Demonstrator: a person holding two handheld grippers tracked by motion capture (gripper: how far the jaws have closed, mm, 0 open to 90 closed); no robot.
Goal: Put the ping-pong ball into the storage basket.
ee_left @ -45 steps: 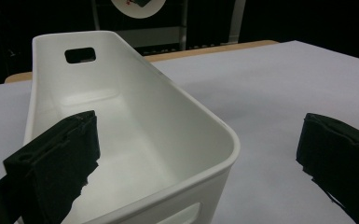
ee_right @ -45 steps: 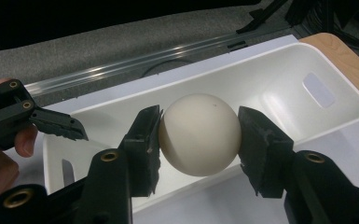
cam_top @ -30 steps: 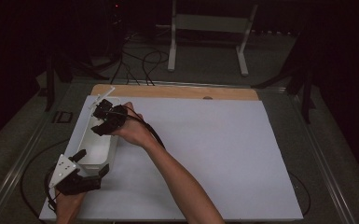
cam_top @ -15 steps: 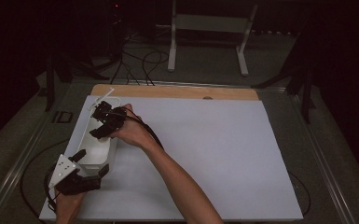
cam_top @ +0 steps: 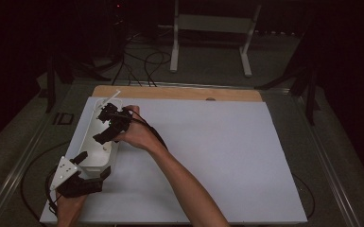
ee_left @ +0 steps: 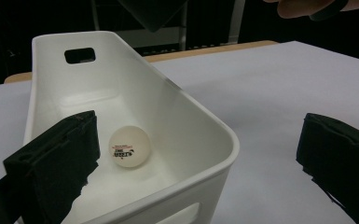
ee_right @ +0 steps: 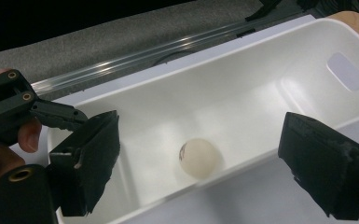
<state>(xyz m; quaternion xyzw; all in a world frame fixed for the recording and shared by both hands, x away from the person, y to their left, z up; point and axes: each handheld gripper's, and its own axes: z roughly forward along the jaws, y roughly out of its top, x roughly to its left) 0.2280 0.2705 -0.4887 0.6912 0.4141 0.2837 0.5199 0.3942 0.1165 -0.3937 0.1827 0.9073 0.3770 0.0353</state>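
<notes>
Ball (ee_left: 129, 146): we see it lying loose on the bin (cam_top: 91, 142) floor.
Right tongs (cam_top: 108, 125): just been opening, spread above the ball, nothing between them.
Left tongs (cam_top: 93, 164): spread, straddling the bin's near wall.
Bin: on our counter (cam_top: 227, 156).

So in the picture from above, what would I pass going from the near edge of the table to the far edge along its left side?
Left gripper → white bin → right gripper over the bin → bare wooden strip along the far edge of the table.

Dim lab or studio — white-covered table (cam_top: 217, 156), floor cables (cam_top: 142, 66), metal stand (cam_top: 212, 33) behind
</notes>
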